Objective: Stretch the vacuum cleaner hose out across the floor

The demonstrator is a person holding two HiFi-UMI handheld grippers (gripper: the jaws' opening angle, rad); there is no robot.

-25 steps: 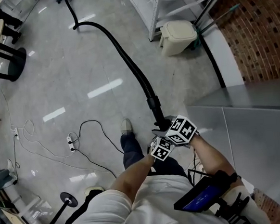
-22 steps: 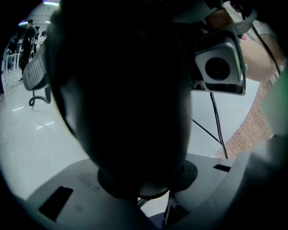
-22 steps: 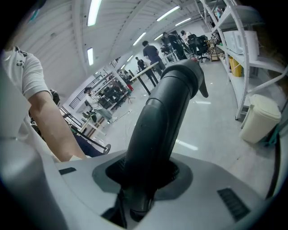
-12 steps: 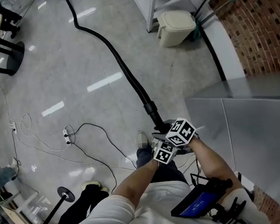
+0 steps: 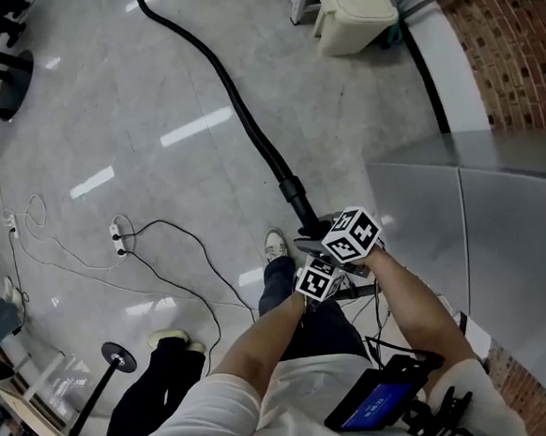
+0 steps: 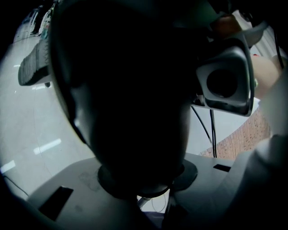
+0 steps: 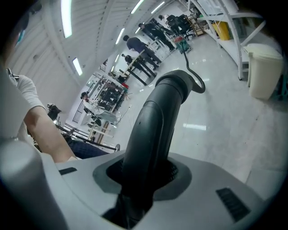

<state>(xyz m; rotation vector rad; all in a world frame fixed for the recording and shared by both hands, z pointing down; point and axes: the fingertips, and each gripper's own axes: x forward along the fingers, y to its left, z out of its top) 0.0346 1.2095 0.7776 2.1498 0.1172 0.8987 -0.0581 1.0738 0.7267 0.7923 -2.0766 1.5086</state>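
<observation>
The right claw (image 7: pixel 143 182) is clamped on the rigid black end of the vacuum hose (image 7: pixel 157 121), its jaws having just been closing on it. The left claw (image 6: pixel 144 179) grips the same dark end, which fills its view. In the head view both claws meet at lower centre, right claw (image 5: pixel 320 237) above left claw (image 5: pixel 305 262). From there the vacuum hose (image 5: pixel 235 98) runs up and left across the glossy pale grey floor (image 5: pixel 134 120) and leaves the frame at the top. White cables (image 5: pixel 39 231) and a black cable (image 5: pixel 177 257) trail at left. A beige bin (image 5: pixel 356 13) stands at the top, a brick wall (image 5: pixel 513 43) at upper right, a grey metal panel (image 5: pixel 498 213) below it.
</observation>
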